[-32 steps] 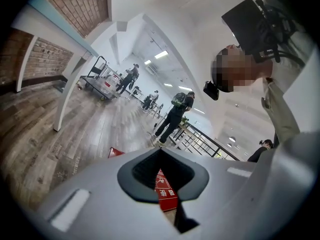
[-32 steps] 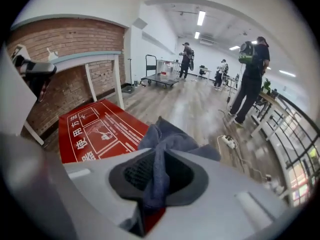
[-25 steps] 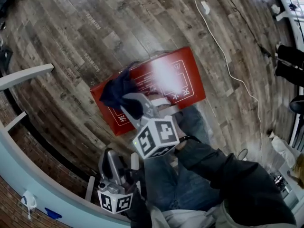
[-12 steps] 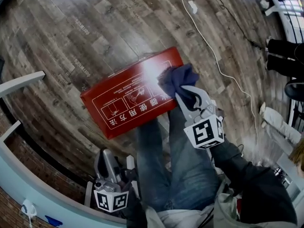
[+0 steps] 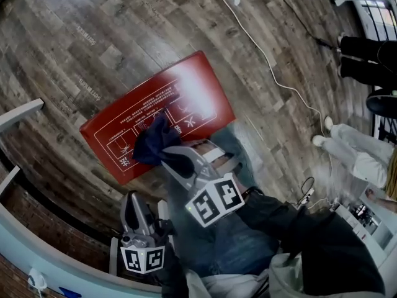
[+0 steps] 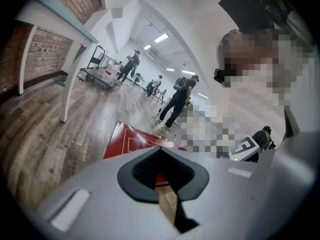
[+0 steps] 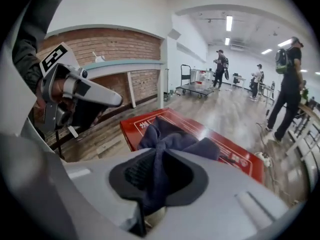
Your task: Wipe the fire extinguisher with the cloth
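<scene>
Right gripper (image 7: 159, 176) fingers pinching bunched dark blue cloth (image 5: 151, 143), on left end of red fire extinguisher box (image 5: 186, 89), flat on wooden floor (image 5: 93, 30). Left gripper (image 5: 135, 198) fingers pressed together, empty (held aside). Cloth soft; box stiff, glossy, likely slick.

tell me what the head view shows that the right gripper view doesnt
Only the head view: the person's jeans and the marker cube on the right gripper. Only the right gripper view: a cart and ceiling lights down the hall. Both: the red box, the dark blue cloth clamped in the right gripper, and the left gripper.
</scene>
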Demonstrator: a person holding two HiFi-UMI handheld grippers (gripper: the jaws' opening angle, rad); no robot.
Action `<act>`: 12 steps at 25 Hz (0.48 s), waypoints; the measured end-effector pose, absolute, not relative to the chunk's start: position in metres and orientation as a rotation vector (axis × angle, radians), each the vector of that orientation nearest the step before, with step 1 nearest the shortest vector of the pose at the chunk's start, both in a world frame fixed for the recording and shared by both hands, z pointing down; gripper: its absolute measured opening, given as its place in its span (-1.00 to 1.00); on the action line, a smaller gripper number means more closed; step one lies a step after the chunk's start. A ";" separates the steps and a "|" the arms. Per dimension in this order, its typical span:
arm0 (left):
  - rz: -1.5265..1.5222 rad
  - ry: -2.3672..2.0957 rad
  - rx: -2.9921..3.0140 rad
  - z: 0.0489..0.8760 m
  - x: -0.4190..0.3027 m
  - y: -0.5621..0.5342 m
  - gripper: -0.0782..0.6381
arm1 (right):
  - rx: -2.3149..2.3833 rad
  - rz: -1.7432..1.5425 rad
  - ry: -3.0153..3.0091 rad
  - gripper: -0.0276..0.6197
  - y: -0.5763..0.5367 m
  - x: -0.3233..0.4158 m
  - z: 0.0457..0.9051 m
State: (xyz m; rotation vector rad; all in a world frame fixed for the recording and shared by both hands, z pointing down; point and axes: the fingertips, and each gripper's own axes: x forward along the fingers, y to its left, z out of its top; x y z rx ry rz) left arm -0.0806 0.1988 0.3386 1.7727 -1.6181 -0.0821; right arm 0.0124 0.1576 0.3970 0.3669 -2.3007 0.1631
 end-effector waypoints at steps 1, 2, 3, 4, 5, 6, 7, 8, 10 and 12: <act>-0.081 -1.615 1.771 0.339 -0.078 0.200 -0.78 | 0.421 0.166 -2.270 -0.75 0.151 0.034 0.398; -0.082 -1.613 1.770 0.339 -0.076 0.200 -0.78 | 0.496 0.175 -2.233 -0.75 0.141 0.061 0.399; -0.084 -1.612 1.769 0.339 -0.075 0.201 -0.78 | 0.582 0.186 -2.196 -0.75 0.131 0.089 0.399; -0.087 -1.612 1.768 0.339 -0.074 0.201 -0.78 | 0.667 0.193 -2.166 -0.75 0.122 0.116 0.399; -0.091 -1.612 1.768 0.338 -0.073 0.201 -0.78 | 0.739 0.194 -2.141 -0.75 0.115 0.139 0.399; -0.096 -1.611 1.768 0.337 -0.072 0.201 -0.78 | 0.789 0.194 -2.110 -0.75 0.111 0.156 0.398; -0.098 -1.608 1.768 0.336 -0.071 0.202 -0.78 | 0.816 0.189 -2.075 -0.75 0.111 0.166 0.398; -0.097 -1.605 1.768 0.335 -0.069 0.203 -0.78 | 0.827 0.176 -2.045 -0.75 0.112 0.169 0.398; -0.080 -1.603 1.766 0.333 -0.067 0.209 -0.78 | 0.824 0.149 -2.024 -0.75 0.115 0.155 0.399; -0.058 -1.603 1.758 0.329 -0.069 0.218 -0.78 | 0.780 0.178 -2.074 -0.75 0.123 0.121 0.400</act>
